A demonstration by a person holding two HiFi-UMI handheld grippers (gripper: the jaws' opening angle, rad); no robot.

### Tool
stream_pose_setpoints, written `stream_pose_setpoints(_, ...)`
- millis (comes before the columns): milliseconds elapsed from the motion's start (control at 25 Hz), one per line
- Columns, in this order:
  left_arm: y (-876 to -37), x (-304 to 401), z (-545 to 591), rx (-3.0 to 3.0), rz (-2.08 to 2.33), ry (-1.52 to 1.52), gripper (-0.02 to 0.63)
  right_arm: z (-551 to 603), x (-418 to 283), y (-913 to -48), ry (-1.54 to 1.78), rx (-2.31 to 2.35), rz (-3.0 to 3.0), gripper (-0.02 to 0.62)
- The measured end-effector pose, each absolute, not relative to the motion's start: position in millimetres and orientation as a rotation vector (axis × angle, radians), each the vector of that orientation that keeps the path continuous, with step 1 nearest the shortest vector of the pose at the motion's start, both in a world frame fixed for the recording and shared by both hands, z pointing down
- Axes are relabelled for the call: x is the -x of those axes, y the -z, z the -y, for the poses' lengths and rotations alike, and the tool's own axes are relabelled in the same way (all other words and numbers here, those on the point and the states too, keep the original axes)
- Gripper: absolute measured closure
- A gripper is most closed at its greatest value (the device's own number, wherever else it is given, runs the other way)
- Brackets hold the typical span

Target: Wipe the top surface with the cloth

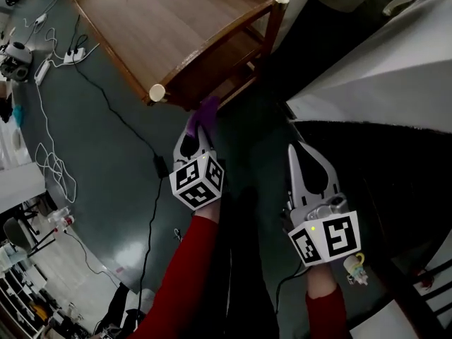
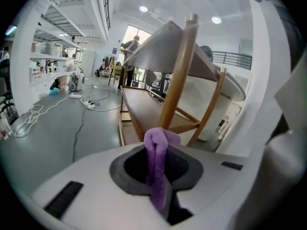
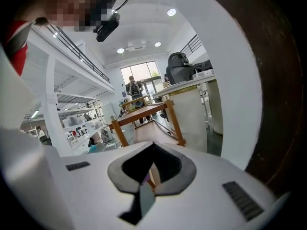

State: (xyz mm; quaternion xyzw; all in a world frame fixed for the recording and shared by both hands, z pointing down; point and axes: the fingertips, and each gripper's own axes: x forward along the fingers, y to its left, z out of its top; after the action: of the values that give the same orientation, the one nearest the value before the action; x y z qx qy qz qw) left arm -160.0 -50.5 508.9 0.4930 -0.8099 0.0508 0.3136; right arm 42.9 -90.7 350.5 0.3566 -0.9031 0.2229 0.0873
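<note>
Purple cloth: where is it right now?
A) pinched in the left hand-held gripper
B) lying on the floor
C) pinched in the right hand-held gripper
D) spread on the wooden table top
A: the left gripper view shows the purple cloth folded and clamped between the jaws of the left hand-held gripper.

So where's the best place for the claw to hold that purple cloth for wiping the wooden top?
Much as the left claw has it: shut across the bunched middle of the purple cloth, a folded wad poking out past the tips. That soft wad is what should meet the wooden top, so I'd bring it down from above, as the top lies flat.
</note>
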Motion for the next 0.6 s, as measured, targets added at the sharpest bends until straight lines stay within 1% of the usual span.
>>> stream_pose_setpoints(200,-510.6,191.6,12.3,-1.225,2.18,-0.152,0.552,83.7,-23.2,-350.1,-0.633,-1.007,2.702,0.583)
stream_pose_setpoints(360,-504.5,198.0,8.7,-1.242,2.194,-0.161,0.552,78.1,-15.8,-353.4,-0.615,-0.98,2.701,0.583)
stream_pose_setpoints(480,-505.9,181.3,7.6,-1.305,2.138,-0.173,0.552,73.1,-15.0,-359.6,-0.616,-0.982,2.692,0.583)
stream_pose_setpoints(600,-513.7,134.2,20.2,-1.502,2.018,-0.233,0.552,70.8,-22.0,-371.4,-0.609,-1.01,2.683,0.583)
